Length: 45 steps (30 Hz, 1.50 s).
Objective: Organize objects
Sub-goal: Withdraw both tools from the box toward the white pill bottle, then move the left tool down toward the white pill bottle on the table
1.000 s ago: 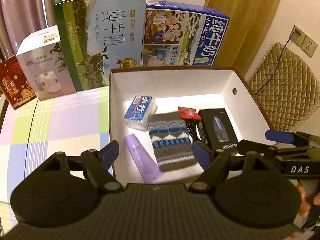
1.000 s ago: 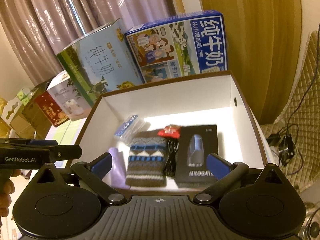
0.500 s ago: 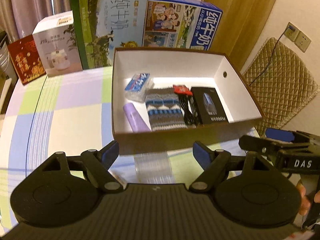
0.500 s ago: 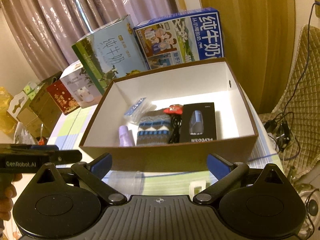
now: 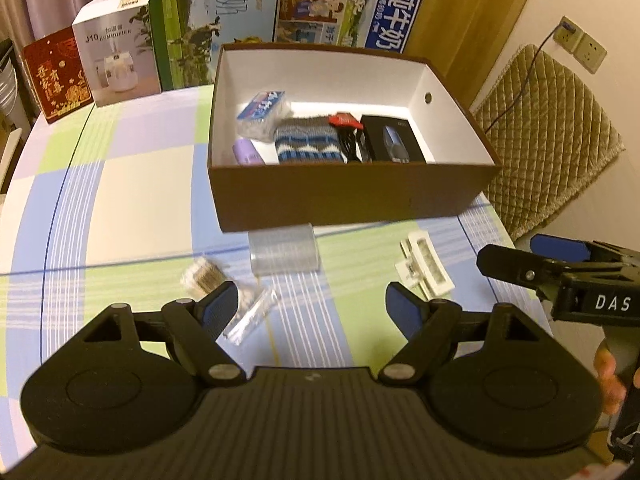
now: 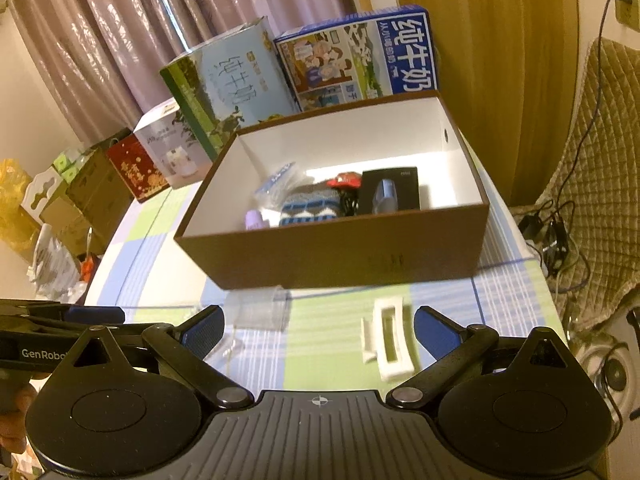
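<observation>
A brown box (image 5: 352,196) (image 6: 340,256) with a white inside holds a tissue pack (image 5: 264,110), a purple tube (image 5: 248,152), a knitted pouch (image 5: 310,142), a black cable with a red tag (image 5: 345,122) and a black carton (image 5: 394,142). On the checked tablecloth in front of it lie a clear plastic case (image 5: 284,248) (image 6: 258,308), a white hair clip (image 5: 426,264) (image 6: 388,340) and a clear bag of small sticks (image 5: 224,292). My left gripper (image 5: 314,308) stands open above the cloth, empty. My right gripper (image 6: 318,328) is open too, the clip just inside its right finger.
Two milk cartons (image 5: 348,8), a white humidifier box (image 5: 118,60) and a red box (image 5: 56,74) line the table's far edge. A quilted chair (image 5: 552,136) stands right of the table, cables on the floor (image 6: 556,236). A hand (image 5: 608,376) holds the right gripper.
Both grippers have pulled back from over the box toward the table's near side. The clear case, the clip and the bag of sticks have come into view.
</observation>
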{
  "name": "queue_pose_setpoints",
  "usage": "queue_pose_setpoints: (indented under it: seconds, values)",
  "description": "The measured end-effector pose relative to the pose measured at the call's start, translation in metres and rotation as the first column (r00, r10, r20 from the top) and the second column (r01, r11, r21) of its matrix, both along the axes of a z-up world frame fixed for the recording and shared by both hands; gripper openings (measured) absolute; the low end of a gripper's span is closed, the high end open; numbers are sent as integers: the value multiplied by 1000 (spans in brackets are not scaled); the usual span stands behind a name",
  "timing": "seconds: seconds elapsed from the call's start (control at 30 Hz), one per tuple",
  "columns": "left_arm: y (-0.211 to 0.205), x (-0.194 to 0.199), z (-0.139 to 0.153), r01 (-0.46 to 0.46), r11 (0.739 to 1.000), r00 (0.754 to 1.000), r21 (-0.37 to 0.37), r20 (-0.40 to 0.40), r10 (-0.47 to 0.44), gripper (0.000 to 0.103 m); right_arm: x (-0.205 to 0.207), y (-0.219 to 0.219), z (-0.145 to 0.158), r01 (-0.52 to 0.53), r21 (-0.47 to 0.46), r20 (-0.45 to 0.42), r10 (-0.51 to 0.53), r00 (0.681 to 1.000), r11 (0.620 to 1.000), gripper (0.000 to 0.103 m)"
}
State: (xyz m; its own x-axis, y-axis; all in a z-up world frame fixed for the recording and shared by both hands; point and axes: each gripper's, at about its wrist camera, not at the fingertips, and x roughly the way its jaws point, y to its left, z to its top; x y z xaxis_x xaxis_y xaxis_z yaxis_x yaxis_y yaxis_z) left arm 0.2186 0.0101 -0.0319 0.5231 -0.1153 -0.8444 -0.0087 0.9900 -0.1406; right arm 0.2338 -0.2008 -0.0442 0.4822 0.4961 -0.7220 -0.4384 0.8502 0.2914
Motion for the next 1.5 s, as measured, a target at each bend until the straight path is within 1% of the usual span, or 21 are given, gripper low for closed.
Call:
queue_pose_setpoints:
  seconds: [0.17, 0.47, 0.7, 0.93, 1.2, 1.5]
  values:
    - [-9, -16, -7, 8, 1000, 1000, 22, -17, -8, 78, -13, -8, -5, 5, -13, -20, -5, 1000, 1000, 99]
    - [-24, -39, -20, 35, 999, 998, 19, -55, -34, 78, -31, -20, -14, -13, -40, -46, 11, 999, 999, 99]
    - [-31, -53, -26, 28, 999, 997, 28, -72, -26, 78, -42, -27, -20, -26, -53, -63, 23, 998, 998, 99]
    - [-35, -65, -31, 13, 999, 996, 44, -85, -9, 78, -50, -32, -28, -30, -82, -59, 25, 998, 996, 99]
    - [-42, -74, -39, 3, 999, 995, 39, -104, 1, 78, -59, -36, -40, -45, -114, -66, 38, 997, 992, 99]
    - [-47, -74, -52, 7, 999, 993, 45, -117, -1, 78, -58, -41, -54, -42, -131, -83, 31, 996, 991, 99]
